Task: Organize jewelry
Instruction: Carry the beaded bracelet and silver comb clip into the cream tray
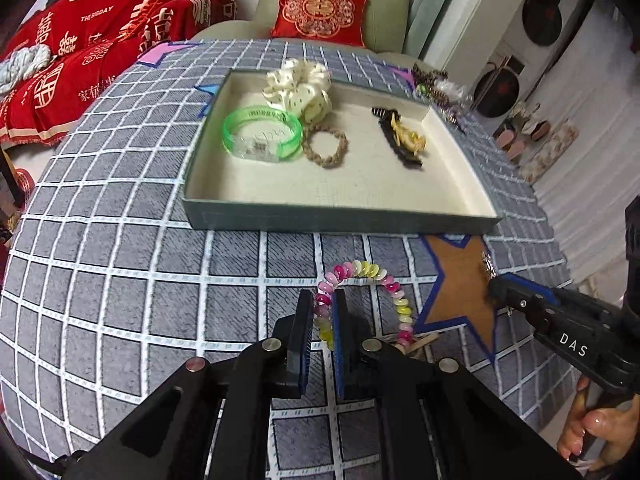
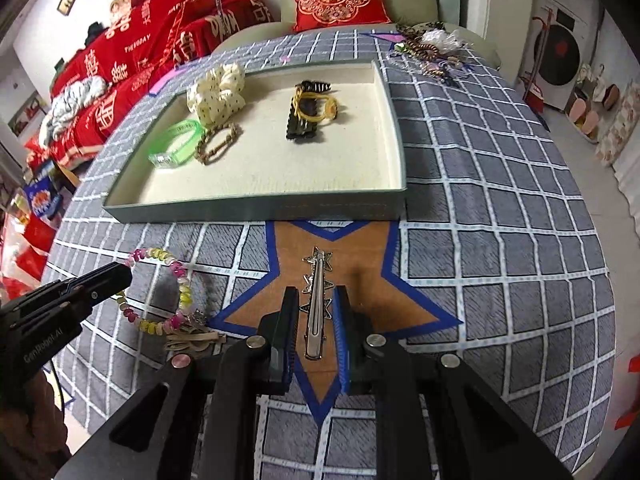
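The left gripper [image 1: 322, 312] is pinching the near side of a pink-and-yellow bead bracelet [image 1: 370, 272], hiding part of it. The right gripper [image 2: 316, 316] is clamping a silver star hair clip [image 2: 317, 292] over the brown star mark [image 2: 360, 256]. A blurry tangle of jewelry [image 2: 430, 50] is sitting beyond the tray [image 2: 256, 208].

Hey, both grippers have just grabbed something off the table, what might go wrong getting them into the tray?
1. The left gripper pinches only one side of the beaded bracelet; the loose loop may swing and catch the tray wall.
2. The right gripper holds the thin silver star hair clip lengthwise; it could slip out.
3. A drop could land on the green bangle.
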